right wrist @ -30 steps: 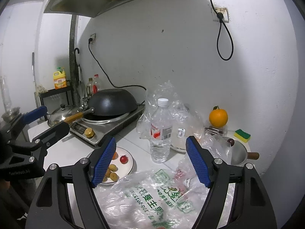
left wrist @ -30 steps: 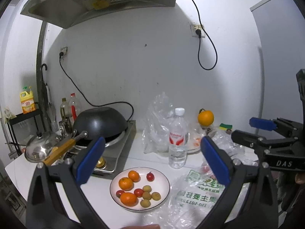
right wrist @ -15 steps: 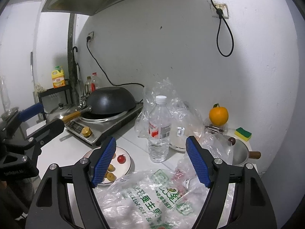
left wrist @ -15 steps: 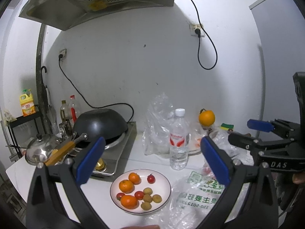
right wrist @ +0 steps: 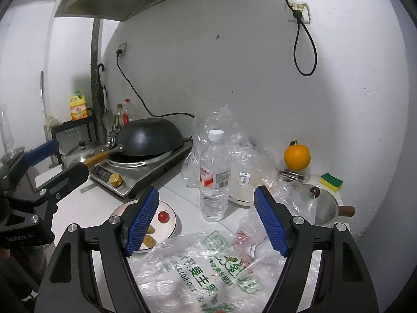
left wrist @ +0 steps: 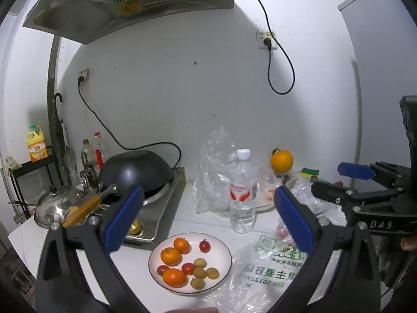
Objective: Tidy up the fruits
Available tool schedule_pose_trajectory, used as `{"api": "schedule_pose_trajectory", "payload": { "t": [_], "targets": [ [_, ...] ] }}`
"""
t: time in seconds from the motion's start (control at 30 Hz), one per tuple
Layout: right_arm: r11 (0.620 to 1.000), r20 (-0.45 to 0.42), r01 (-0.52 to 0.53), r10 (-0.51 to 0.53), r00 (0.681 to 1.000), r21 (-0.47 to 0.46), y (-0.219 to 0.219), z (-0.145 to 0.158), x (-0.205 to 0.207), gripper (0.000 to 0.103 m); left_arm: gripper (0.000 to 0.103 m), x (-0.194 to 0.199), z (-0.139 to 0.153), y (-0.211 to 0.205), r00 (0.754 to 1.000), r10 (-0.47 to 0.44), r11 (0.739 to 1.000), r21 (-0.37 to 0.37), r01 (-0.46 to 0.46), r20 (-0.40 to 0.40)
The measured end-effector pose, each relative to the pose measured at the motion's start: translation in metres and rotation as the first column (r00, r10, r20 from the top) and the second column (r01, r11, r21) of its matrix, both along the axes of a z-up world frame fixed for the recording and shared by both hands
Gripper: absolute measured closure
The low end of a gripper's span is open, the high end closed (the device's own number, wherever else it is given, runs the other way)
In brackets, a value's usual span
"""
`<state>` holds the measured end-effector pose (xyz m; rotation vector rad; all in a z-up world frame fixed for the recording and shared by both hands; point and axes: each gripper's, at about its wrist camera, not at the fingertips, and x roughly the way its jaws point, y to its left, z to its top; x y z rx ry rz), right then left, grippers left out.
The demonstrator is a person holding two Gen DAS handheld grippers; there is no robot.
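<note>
Presently, the left gripper (left wrist: 208, 216) hangs above the counter, jaws spread wide, holding nothing. Below it the white plate (left wrist: 224, 247) carries mandarins (left wrist: 170, 256), cherry tomatoes (left wrist: 204, 245) and small tan fruits (left wrist: 200, 271). Beside the plate lies a printed plastic bag (right wrist: 198, 268), under the right gripper (right wrist: 206, 220), likewise wide open and empty.

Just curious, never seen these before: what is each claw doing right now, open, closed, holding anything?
Left claw: open, holding nothing, above the plate.
Right claw: open, holding nothing, above the plastic bag.
</note>
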<state>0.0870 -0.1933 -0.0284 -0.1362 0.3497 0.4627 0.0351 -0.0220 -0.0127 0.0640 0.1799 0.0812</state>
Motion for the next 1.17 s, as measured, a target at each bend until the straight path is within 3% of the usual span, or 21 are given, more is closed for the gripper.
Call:
{"api": "schedule_pose_trajectory", "payload": {
  "t": [1.07, 1.17],
  "targets": [
    [1.000, 0.009, 0.023, -0.023, 1.000, -0.016, 0.006, 0.004, -0.007, 0.024, 0.002, -0.002, 0.000, 0.010, 0.999, -0.036, 0.999, -0.003, 0.036, 0.012],
    [1.000, 0.012, 0.019, -0.019, 1.000, -0.014, 0.008, 0.005, -0.009, 0.024, 0.002, -0.005, -0.007, 0.011, 0.998, 0.051, 0.996, 0.066, -0.053, 0.035]
  ]
}}
